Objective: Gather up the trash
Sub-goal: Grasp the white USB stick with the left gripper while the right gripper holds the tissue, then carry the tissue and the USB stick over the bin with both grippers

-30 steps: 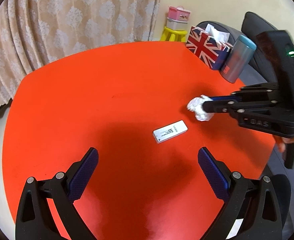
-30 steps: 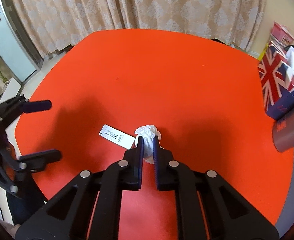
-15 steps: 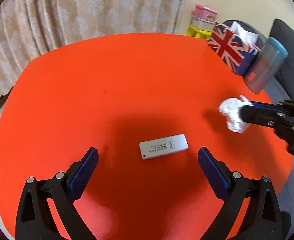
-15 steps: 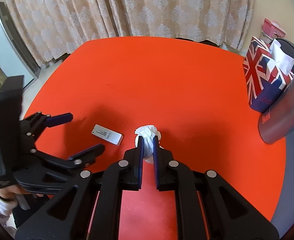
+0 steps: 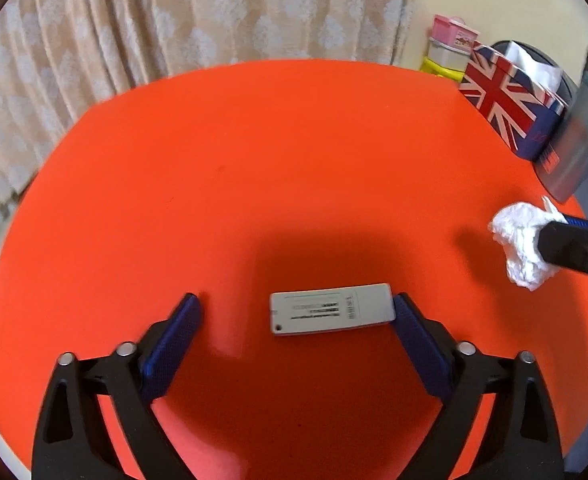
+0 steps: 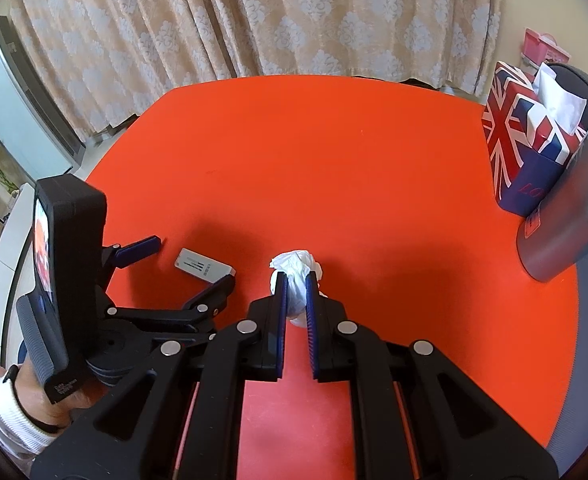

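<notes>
Two pieces of trash: a grey card flat on the red counter between my left fingers, which have just been closing, one touching its end; my right fingers clench a crumpled tissue.

Left hand-held gripper closing around white packet, orange table

- We see a round orange-red table.
- A flat white packet lies printed side up on it near us.
- At its far right edge stand a Union Jack tissue box and, just beside it, a grey-blue bin.
</notes>
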A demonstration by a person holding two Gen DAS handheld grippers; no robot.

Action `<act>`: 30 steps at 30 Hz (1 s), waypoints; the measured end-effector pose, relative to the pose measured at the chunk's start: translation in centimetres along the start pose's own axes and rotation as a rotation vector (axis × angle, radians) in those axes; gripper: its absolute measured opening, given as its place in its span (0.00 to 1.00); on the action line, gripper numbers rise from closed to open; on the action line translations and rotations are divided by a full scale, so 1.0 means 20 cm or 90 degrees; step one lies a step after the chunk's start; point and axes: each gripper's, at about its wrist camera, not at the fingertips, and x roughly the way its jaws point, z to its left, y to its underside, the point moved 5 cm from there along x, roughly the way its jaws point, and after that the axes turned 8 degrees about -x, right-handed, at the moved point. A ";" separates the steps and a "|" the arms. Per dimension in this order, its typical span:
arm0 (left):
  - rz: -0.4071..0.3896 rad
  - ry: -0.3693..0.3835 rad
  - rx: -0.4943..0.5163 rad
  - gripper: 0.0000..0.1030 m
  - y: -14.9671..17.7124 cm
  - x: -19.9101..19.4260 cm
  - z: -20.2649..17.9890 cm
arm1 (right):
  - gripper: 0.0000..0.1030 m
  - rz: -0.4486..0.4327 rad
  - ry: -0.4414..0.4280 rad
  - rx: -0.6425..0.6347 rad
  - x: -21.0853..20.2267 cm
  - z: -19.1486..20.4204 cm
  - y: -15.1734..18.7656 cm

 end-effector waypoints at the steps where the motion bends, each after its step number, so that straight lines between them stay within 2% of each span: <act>1: -0.002 0.002 0.002 0.80 0.00 0.00 0.00 | 0.08 -0.001 -0.001 0.000 0.00 0.00 0.01; 2: -0.004 0.004 0.004 0.69 0.00 -0.01 0.00 | 0.08 -0.001 -0.001 0.000 0.00 0.00 0.01; 3: -0.007 0.009 0.010 0.65 -0.01 -0.02 0.00 | 0.08 -0.002 -0.003 0.000 0.01 0.00 0.01; 4: -0.007 0.013 0.015 0.56 -0.02 -0.02 0.00 | 0.08 -0.003 -0.004 0.000 0.01 0.00 0.01; 17: 0.000 0.087 0.063 0.56 -0.03 -0.09 0.08 | 0.08 -0.019 -0.012 -0.011 -0.01 0.08 0.00; 30: -0.039 0.156 0.155 0.56 0.01 -0.49 0.18 | 0.08 -0.032 -0.009 -0.041 -0.18 0.27 0.07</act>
